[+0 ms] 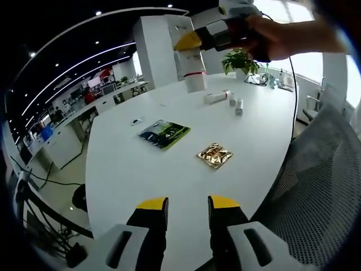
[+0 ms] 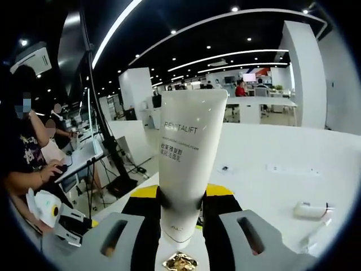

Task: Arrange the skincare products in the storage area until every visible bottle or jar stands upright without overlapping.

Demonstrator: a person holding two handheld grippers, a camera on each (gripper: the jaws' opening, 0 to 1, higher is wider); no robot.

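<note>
Item: white tube (image 2: 189, 164), clamped between the right claw (image 2: 181, 210) jaws, long axis running forward along them, lifted above the bench (image 1: 169, 169). Left claw (image 1: 188, 204): jaws apart, empty. Remaining bottles (image 1: 225, 100) lie toppled far ahead, nearer the right claw.

Your left view: low, facing across white table (image 1: 169, 169) | right view: close, opposite way | shared: tube (image 2: 189, 158), tabletop
</note>
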